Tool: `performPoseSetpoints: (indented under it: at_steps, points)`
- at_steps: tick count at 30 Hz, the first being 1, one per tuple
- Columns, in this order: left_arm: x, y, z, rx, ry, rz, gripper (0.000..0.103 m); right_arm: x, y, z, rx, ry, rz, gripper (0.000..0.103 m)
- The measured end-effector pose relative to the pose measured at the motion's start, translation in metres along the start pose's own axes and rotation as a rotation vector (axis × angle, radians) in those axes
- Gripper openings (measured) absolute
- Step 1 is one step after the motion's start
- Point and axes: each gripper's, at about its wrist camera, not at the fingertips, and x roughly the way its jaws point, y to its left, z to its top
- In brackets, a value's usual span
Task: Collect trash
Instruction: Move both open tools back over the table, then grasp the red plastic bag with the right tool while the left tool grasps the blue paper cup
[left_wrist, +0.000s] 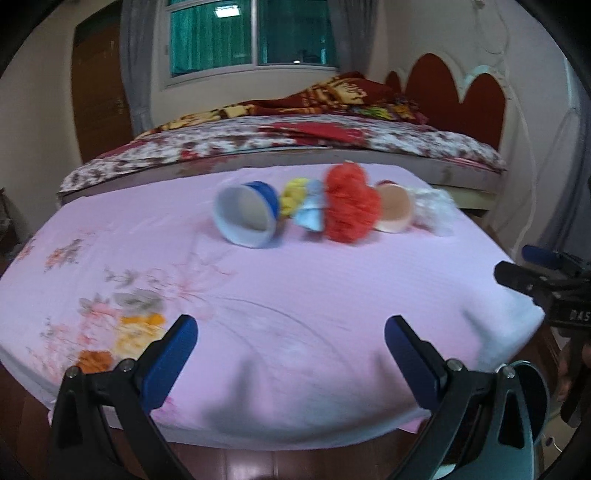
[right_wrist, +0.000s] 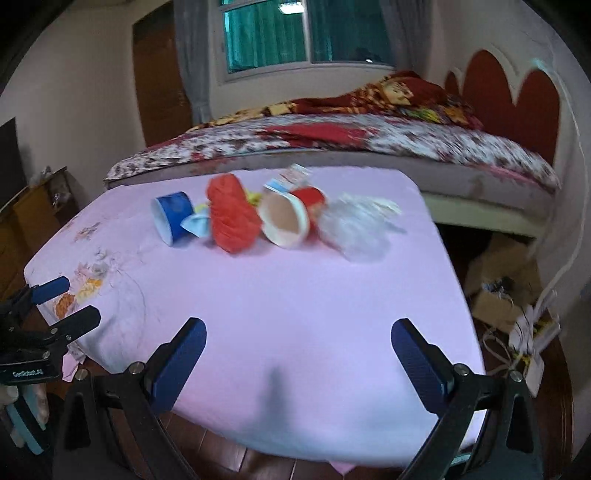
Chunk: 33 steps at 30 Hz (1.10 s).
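A row of trash lies at the far side of a table under a pink cloth (left_wrist: 295, 302). From left: a blue paper cup (left_wrist: 246, 214) on its side, a yellow scrap (left_wrist: 293, 197), a light blue scrap (left_wrist: 312, 212), a crumpled red paper (left_wrist: 351, 206), a red cup (left_wrist: 393, 208) on its side with a tan inside, and a clear plastic wrapper (left_wrist: 434, 208). The same row shows in the right wrist view: blue cup (right_wrist: 173, 216), red paper (right_wrist: 231, 218), red cup (right_wrist: 286, 218), wrapper (right_wrist: 356, 229). My left gripper (left_wrist: 291, 341) and right gripper (right_wrist: 299, 343) are both open and empty over the near table edge.
A bed (left_wrist: 280, 144) with a floral cover stands behind the table, under a window (left_wrist: 255, 33). Cardboard boxes and cables (right_wrist: 506, 295) lie on the floor to the right. A wooden cabinet (right_wrist: 26, 214) stands at the left. Dark wood floor shows below the table edge.
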Motion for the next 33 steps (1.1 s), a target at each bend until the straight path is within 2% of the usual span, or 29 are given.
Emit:
performPoseSetpoints:
  at_steps: [6,8,10,14,16,24,33]
  points:
    - [0.023,0.031,0.022,-0.021,-0.01,0.013,0.102,0.026,0.037,0.029,-0.061,-0.035,0.033,0.1]
    - [0.032,0.036,0.03,-0.024,-0.009,0.006,0.102,0.038,0.046,0.036,-0.07,-0.026,0.048,0.096]
    - [0.045,0.041,0.037,-0.033,0.001,-0.009,0.102,0.049,0.049,0.04,-0.076,-0.014,0.055,0.088]
    - [0.071,0.052,0.052,-0.038,0.012,-0.022,0.102,0.073,0.051,0.049,-0.089,0.011,0.05,0.083]
    - [0.083,0.056,0.058,-0.025,0.013,-0.035,0.102,0.083,0.051,0.053,-0.091,0.022,0.054,0.076]
    - [0.114,0.061,0.075,0.0,0.024,-0.072,0.102,0.121,0.058,0.075,-0.11,0.039,0.068,0.074]
    - [0.145,0.065,0.09,0.024,0.054,-0.134,0.102,0.155,0.059,0.088,-0.119,0.087,0.084,0.066]
